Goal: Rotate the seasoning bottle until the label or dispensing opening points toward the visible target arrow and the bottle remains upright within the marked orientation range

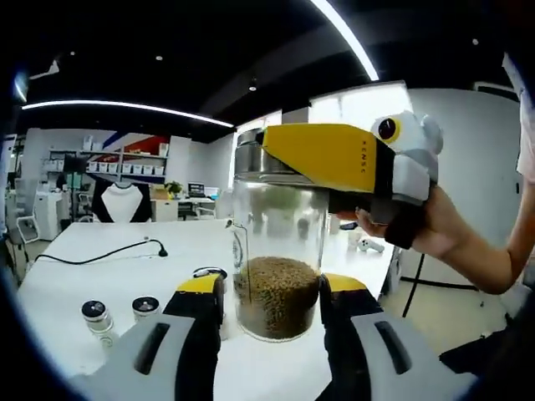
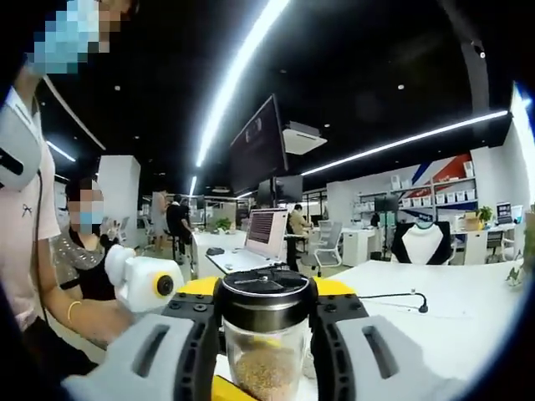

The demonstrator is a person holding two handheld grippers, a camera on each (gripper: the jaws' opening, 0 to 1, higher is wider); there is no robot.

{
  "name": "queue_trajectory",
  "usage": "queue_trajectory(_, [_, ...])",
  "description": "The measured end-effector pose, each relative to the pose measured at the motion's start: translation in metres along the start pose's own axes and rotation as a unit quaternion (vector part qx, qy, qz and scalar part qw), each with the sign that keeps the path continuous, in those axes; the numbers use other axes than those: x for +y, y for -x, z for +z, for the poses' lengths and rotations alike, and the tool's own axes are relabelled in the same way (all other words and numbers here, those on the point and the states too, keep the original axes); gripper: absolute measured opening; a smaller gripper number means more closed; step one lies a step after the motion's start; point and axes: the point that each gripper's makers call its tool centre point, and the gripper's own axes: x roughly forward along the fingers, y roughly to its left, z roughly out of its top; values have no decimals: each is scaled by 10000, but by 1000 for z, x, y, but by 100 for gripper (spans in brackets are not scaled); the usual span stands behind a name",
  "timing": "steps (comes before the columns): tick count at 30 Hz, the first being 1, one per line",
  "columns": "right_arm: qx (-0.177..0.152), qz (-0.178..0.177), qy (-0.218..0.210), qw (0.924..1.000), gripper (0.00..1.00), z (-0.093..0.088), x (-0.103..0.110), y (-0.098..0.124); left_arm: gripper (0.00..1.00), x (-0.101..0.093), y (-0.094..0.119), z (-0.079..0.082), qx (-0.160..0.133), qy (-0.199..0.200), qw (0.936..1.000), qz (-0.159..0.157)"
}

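A clear seasoning bottle (image 1: 277, 251) with a metal lid (image 1: 251, 159) stands upright and is about a third full of brown grains. My left gripper (image 1: 272, 288) is shut on its lower body, one black pad on each side. My right gripper (image 1: 276, 150) comes in from the right, held by a person's hand (image 1: 439, 230), and its yellow jaw lies across the lid. In the right gripper view, my right gripper (image 2: 267, 313) is shut on the dark lid (image 2: 267, 292), with the glass and grains (image 2: 266, 363) below it. I see no arrow or label.
A white table (image 1: 100, 284) lies under the bottle. Two small dark-capped jars (image 1: 96, 316) (image 1: 145, 307) stand at its near left, and a black cable (image 1: 100, 253) runs across it. A person (image 2: 25, 225) stands at the left. Desks, a laptop (image 2: 266, 234) and shelves fill the room behind.
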Motion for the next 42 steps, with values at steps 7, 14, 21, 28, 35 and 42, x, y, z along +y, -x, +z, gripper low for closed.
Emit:
queue_trajectory(7, [30, 224, -140, 9996, 38, -1, 7, 4, 58, -24, 3, -8, 319, -116, 9929, -1143])
queue_trajectory(14, [-15, 335, -228, 9992, 38, 0, 16, 4, 55, -19, -2, 2, 165, -59, 9912, -1310])
queue_trajectory(21, [-103, 331, -231, 9991, 38, 3, 18, 5, 44, -22, 0, 8, -86, -110, 9897, -1425])
queue_trajectory(28, [-132, 198, -75, 9997, 38, 3, 18, 7, 44, -15, -4, 7, -7, -390, 9947, -951])
queue_trajectory(35, [-269, -12, -181, 9995, 38, 5, 11, 6, 44, -9, -10, 8, -24, -470, 9977, -493])
queue_trajectory(42, [-121, -209, -207, 9995, 38, -5, 6, 5, 44, -1, -13, 0, 102, -532, 9984, -153])
